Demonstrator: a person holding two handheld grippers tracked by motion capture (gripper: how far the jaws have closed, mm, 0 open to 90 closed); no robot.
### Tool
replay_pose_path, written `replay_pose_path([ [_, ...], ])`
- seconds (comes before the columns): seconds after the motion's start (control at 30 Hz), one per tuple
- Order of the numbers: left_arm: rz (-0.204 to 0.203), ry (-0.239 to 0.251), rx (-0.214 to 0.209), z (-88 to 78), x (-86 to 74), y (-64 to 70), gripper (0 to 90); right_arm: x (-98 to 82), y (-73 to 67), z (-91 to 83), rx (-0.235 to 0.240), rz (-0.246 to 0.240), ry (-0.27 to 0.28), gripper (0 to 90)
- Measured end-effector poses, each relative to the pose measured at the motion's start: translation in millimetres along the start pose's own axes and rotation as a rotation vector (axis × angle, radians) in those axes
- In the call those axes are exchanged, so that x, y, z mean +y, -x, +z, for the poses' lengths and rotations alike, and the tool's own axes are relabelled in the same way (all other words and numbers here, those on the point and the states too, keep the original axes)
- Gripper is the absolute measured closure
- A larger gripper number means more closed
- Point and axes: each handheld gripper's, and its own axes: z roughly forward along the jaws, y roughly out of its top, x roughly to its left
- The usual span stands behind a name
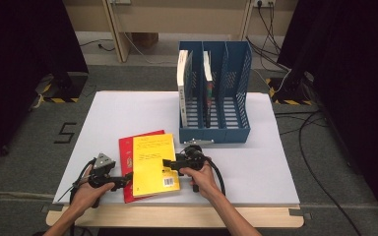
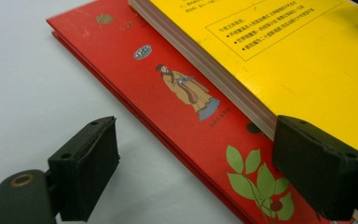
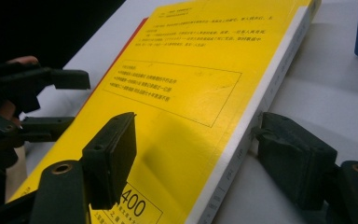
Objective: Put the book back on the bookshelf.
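Observation:
A yellow book (image 1: 152, 164) lies on top of a red book (image 1: 126, 152) near the table's front edge. My left gripper (image 1: 127, 179) is at their left side. In the left gripper view its jaws (image 2: 193, 128) stand apart astride the red book's (image 2: 168, 93) edge, one pad over bare table, the other by the yellow book's (image 2: 289, 60) page edge. My right gripper (image 1: 168, 164) is at the yellow book's right side. Its jaws (image 3: 193, 123) are open around the spine edge of the yellow book (image 3: 182, 93), one pad above the cover, one low beside the spine.
A blue three-slot file rack (image 1: 214, 133) stands behind the books; a white-spined book (image 1: 182, 83) and a thinner one (image 1: 207, 83) stand upright in it. The white table (image 1: 261, 167) has bare room to the right and left. Cables run across the floor at the right.

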Motion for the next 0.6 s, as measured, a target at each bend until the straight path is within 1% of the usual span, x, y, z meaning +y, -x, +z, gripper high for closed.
replay_pose_path([
  [0.07, -0.029, -0.006, -0.021, 1.2, -0.4, -3.1, 13.6, -0.3, 2.3, -0.8, 0.013, 0.024, 0.010, 31.2],
  [0.1, -0.025, -0.008, -0.022, 1.2, -0.3, -3.6, 13.3, -0.6, 3.4, -1.0, 0.022, 0.042, 0.016, 31.4],
  [0.13, -0.026, -0.003, -0.018, 1.2, -0.3, -2.7, 13.3, -0.9, 3.7, -1.3, 0.024, 0.049, 0.018, 31.8],
  [0.17, -0.020, -0.003, -0.014, 1.0, -0.3, -2.2, 13.4, -0.8, 2.8, -1.7, 0.023, 0.039, 0.015, 31.8],
  [0.23, -0.009, 0.002, -0.009, 0.9, -0.1, -1.0, 13.5, -0.1, 1.7, -2.8, 0.029, 0.046, 0.025, 32.2],
  [0.27, -0.008, 0.002, -0.010, 1.0, 0.0, -0.9, 13.6, 0.5, 1.3, -3.8, 0.031, 0.038, 0.026, 33.4],
  [0.37, -0.004, 0.003, -0.006, 0.7, 0.0, -0.3, 13.7, 0.2, 0.3, -6.2, 0.034, 0.039, 0.039, 34.6],
  [0.4, -0.003, 0.003, -0.006, 0.7, 0.0, -0.3, 13.7, -0.2, 0.4, -6.9, 0.038, 0.056, 0.039, 34.7],
  [0.43, -0.002, 0.003, -0.006, 0.7, 0.1, -0.3, 13.7, -0.7, 1.9, -7.2, 0.046, 0.086, 0.041, 37.0],
  [0.47, -0.001, 0.003, -0.002, 0.5, 0.0, 0.2, 13.7, -1.1, 3.5, -7.5, 0.042, 0.101, 0.040, 40.3],
  [0.5, 0.001, 0.004, 0.000, 0.5, 0.1, 0.4, 13.8, -1.4, 2.0, -7.1, 0.022, 0.089, 0.020, 41.3],
  [0.53, 0.006, 0.005, 0.004, 0.4, 0.1, 0.8, 13.8, -2.0, 0.8, -5.5, 0.006, 0.066, 0.003, 40.0],
  [0.6, 0.010, 0.006, 0.005, 0.2, 0.2, 1.2, 14.0, -3.1, -2.9, -2.8, -0.018, 0.056, -0.008, 36.8],
])
